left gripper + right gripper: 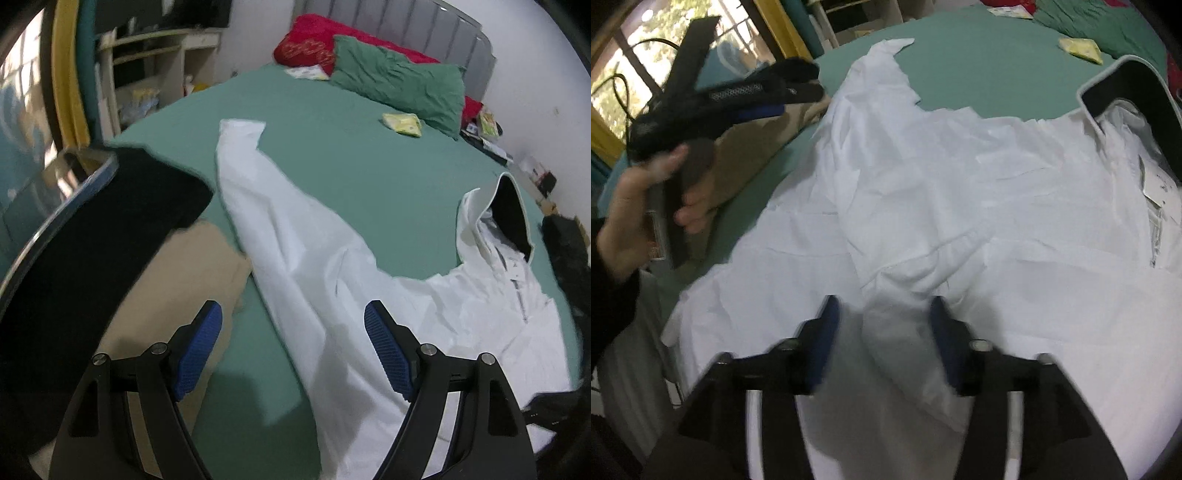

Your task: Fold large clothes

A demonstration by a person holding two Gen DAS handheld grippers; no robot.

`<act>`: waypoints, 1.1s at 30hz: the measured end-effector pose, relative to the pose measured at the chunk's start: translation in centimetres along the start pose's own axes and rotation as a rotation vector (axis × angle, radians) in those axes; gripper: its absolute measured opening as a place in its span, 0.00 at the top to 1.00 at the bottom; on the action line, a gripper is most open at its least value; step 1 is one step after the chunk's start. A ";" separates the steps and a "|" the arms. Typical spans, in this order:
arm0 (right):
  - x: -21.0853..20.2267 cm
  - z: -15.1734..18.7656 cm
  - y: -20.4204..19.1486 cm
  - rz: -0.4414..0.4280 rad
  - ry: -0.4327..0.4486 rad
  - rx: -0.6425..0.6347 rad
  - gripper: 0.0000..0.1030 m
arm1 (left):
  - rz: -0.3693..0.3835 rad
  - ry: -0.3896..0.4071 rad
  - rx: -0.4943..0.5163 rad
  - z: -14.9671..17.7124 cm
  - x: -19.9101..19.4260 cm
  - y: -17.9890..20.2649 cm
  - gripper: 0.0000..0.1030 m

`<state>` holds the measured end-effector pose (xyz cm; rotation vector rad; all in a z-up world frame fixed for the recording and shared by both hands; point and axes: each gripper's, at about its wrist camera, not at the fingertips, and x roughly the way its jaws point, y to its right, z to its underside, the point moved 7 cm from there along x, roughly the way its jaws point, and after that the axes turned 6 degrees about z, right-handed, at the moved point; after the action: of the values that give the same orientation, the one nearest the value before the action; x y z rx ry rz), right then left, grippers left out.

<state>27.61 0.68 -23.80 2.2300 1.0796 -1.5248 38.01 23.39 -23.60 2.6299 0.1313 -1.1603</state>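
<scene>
A large white hooded garment [314, 266] lies spread on the green bed sheet [332, 140], one sleeve stretched toward the far side and its dark-lined hood [511, 218] at the right. My left gripper [293, 328] is open and empty, held above the sleeve's base. In the right wrist view the garment [960, 192] fills the middle, hood [1126, 99] at the far right. My right gripper [882, 317] is open, hovering over a raised fold of the garment. The left gripper [798, 96] shows at the upper left in a hand.
A tan cloth [192, 280] and a black garment [92, 236] lie at the bed's left edge. A green pillow [399, 81], a red pillow [314, 40] and a yellow packet [402, 123] sit by the headboard. Shelves [155, 62] stand beyond the bed.
</scene>
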 end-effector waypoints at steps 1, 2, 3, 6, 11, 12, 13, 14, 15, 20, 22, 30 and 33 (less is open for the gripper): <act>-0.6 -0.5 0.5 0.007 0.026 0.024 0.44 | -0.008 0.016 0.016 -0.6 0.3 0.2 0.20; -1.0 -0.9 0.6 -0.008 0.043 0.039 0.43 | -0.011 0.035 0.027 -1.4 0.5 0.3 0.20; -1.3 -1.6 0.9 -0.036 0.069 0.067 0.40 | -0.012 0.049 0.035 -2.0 0.8 0.4 0.20; 0.5 -2.7 1.3 -0.054 0.056 0.111 0.39 | -0.040 0.040 0.066 -3.4 2.8 0.2 0.20; 2.3 -4.9 1.5 0.020 0.084 0.089 0.39 | -0.100 0.007 0.063 -4.0 6.1 -1.3 0.20; 2.1 -5.3 1.9 0.067 0.099 0.084 0.39 | -0.106 0.012 0.080 -3.9 6.4 -1.2 0.20; 1.7 -5.6 2.3 0.098 0.108 0.086 0.39 | -0.094 0.010 0.106 -3.8 6.8 -0.8 0.20; 1.4 -5.8 2.8 0.119 0.118 0.091 0.39 | -0.101 0.000 0.128 -3.6 7.4 -0.5 0.20; 1.1 -6.0 3.3 0.141 0.122 0.095 0.39 | -0.118 -0.005 0.147 -3.4 7.8 -0.3 0.20; -0.6 -5.7 5.4 0.251 0.118 0.108 0.39 | -0.039 -0.044 0.197 -2.0 8.7 1.2 0.77; -2.6 -4.5 6.2 0.278 0.115 0.120 0.39 | -0.006 -0.055 0.158 -1.9 8.3 1.4 0.96; -8.0 -1.0 8.6 0.417 0.117 0.165 0.39 | 0.195 -0.081 0.066 0.4 1.9 6.8 0.96; -10.1 0.9 9.9 0.483 0.121 0.205 0.39 | 0.289 -0.128 0.035 2.9 -0.8 9.5 0.96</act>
<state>31.79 -11.24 -17.35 2.5025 0.3708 -1.3490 37.21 13.45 -23.01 2.4886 -0.2860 -1.2308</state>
